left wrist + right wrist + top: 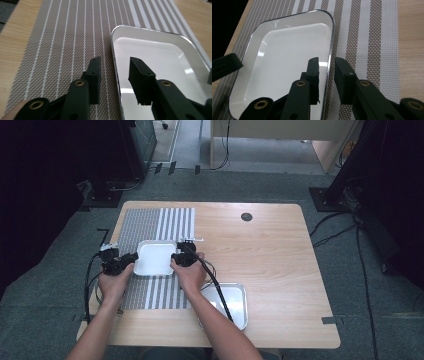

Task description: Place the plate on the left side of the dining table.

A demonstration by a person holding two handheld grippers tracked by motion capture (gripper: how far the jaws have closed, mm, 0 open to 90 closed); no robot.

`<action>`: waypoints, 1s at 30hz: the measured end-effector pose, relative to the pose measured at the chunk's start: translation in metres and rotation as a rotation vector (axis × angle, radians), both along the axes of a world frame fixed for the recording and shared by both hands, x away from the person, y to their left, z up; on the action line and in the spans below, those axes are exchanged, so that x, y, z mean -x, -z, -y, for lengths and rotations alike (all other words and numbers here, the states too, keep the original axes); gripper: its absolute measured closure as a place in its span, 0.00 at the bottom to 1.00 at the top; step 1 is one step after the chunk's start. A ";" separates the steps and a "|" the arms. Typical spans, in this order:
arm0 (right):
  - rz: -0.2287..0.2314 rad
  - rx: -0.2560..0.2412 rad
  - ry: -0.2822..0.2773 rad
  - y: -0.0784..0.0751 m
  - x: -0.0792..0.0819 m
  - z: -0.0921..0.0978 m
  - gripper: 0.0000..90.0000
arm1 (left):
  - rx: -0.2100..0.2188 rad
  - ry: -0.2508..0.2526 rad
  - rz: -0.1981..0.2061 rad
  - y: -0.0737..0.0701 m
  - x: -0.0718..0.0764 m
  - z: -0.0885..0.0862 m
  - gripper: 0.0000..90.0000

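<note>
We log the white rectangular tray with rounded corners and a dark thin rim (155, 258) lying flat on the grey-and-white striped woven placemat (150, 222), on the light wooden table (265, 250). Left gripper (113, 75): jaws spread, straddling the tray's near edge, one over the mat, one over the tray floor. Right gripper (326, 75): jaws likewise apart, the rim between them; whether they touch it we cannot tell. A second, metallic tray (239, 302) sits on the bare wood beside the right forearm.
</note>
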State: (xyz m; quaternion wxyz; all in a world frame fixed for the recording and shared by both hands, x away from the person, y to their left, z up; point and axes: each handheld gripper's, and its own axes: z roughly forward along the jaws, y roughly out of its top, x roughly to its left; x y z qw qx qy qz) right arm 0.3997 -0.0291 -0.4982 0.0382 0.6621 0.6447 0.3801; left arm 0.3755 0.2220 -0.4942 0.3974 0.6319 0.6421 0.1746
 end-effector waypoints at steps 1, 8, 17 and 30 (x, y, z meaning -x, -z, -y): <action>-0.013 0.002 -0.006 -0.001 0.001 0.002 0.83 | -0.004 0.009 -0.005 -0.002 0.004 -0.001 0.67; -0.040 0.034 -0.056 -0.003 0.013 0.002 0.82 | -0.054 0.052 -0.069 0.002 0.025 0.003 0.74; -0.079 0.031 -0.012 0.002 0.015 -0.007 0.96 | -0.046 0.055 -0.101 0.009 0.019 0.009 0.92; -0.049 -0.043 0.050 0.002 0.001 -0.015 0.96 | -0.059 -0.010 -0.103 0.008 -0.005 0.005 0.95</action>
